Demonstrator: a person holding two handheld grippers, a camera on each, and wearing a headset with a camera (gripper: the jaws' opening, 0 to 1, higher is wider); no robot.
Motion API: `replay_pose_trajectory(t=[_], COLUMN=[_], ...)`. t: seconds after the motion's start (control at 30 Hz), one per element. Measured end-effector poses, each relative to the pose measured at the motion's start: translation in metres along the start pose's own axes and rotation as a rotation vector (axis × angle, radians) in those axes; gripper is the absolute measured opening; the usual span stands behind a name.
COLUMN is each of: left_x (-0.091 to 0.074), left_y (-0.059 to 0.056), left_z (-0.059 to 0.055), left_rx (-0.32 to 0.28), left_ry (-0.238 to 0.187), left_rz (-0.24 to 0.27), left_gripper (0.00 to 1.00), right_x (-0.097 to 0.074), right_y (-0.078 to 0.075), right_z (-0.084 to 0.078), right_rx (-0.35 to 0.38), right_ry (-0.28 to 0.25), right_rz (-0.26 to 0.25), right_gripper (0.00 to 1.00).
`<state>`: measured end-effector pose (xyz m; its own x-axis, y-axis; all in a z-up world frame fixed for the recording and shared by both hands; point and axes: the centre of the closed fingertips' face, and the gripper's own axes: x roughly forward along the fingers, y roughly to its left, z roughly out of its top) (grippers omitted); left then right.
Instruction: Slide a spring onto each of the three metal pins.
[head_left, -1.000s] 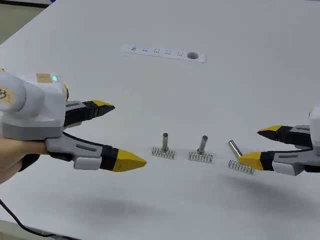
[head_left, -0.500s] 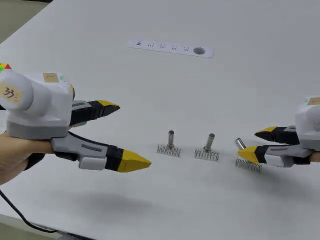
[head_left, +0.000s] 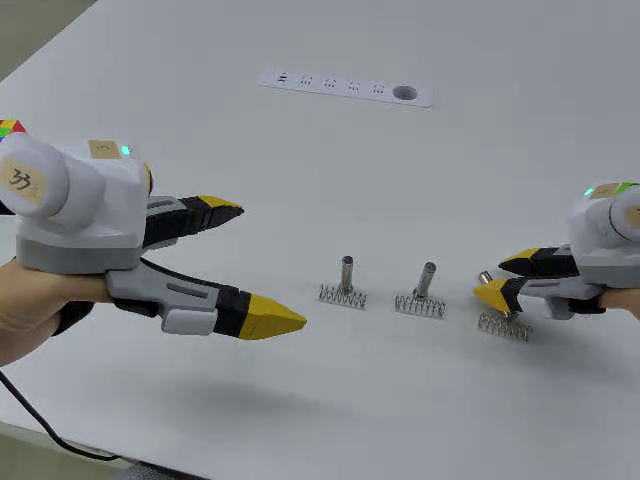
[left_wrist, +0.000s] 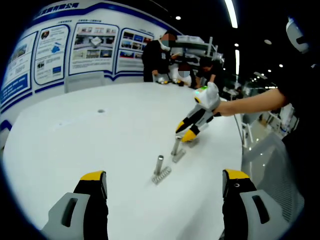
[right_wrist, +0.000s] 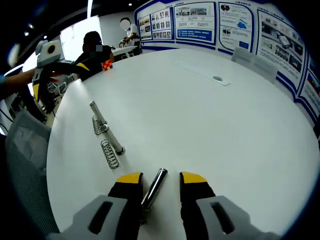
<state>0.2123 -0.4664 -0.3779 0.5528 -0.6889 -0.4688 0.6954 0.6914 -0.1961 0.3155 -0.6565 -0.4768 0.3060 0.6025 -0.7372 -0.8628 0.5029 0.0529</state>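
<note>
1. My left gripper (head_left: 270, 265) hovers over the table (head_left: 400, 180) with its jaws wide apart and nothing between them, well to the left of the pins.
2. My right gripper (head_left: 492, 278) sits low at the right end of the row, jaws part-way apart and straddling the right pin (right_wrist: 152, 187).
3. In the right gripper view that pin lies nearer one jaw, with a gap showing on the other side (so I see no clamp on it).
4. The left pin (head_left: 346, 270) and middle pin (head_left: 426, 277) stand upright, side by side, both bare.
5. A spring lies flat on the table at each pin's foot: left spring (head_left: 342, 296), middle spring (head_left: 420, 305), and right spring (head_left: 503, 326), the last just under the right gripper's lower jaw.
6. No spring is on a pin yet.
7. A power strip (head_left: 345, 87) lies far across the table.
</note>
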Motion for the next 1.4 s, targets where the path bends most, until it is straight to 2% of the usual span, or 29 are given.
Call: replay_pose_trajectory(t=[0.2,0.3,0.43,0.6,0.83,0.97,1.4], left_x=[-0.0001,-0.0005,-0.0011,0.0000,0.0024,0.0027,-0.0017], left_y=[-0.0008,0.0008,0.0032,0.0030,-0.0004,-0.0010,0.0019], left_z=[-0.0016,-0.0011,0.0013,0.0015,0.0009,0.0004,0.0015], left_rx=[-0.002,-0.002,0.000,-0.002,-0.002,-0.002,-0.005], left_ry=[0.002,-0.001,-0.012,-0.013,-0.013,-0.012,-0.021], left_rz=[-0.004,0.002,0.013,0.013,0.006,0.006,0.021], left_gripper=[0.98,0.97,0.97,0.97,0.96,0.96,0.96], right_x=[0.0033,0.0046,0.0030,0.0031,0.0040,0.0043,0.0075], right_y=[-0.0004,0.0014,0.0004,0.0040,0.0031,0.0020,0.0020], right_z=[-0.0025,-0.0041,-0.0043,-0.0038,-0.0045,-0.0048,-0.0038], right_rx=[0.016,0.001,-0.067,-0.066,-0.062,-0.024,0.013], right_ry=[0.019,0.037,0.061,0.067,0.079,0.078,0.081], right_rz=[-0.010,-0.014,-0.030,-0.013,-0.013,-0.031,-0.055], right_gripper=[0.26,0.25,0.24,0.20,0.20,0.19,0.11])
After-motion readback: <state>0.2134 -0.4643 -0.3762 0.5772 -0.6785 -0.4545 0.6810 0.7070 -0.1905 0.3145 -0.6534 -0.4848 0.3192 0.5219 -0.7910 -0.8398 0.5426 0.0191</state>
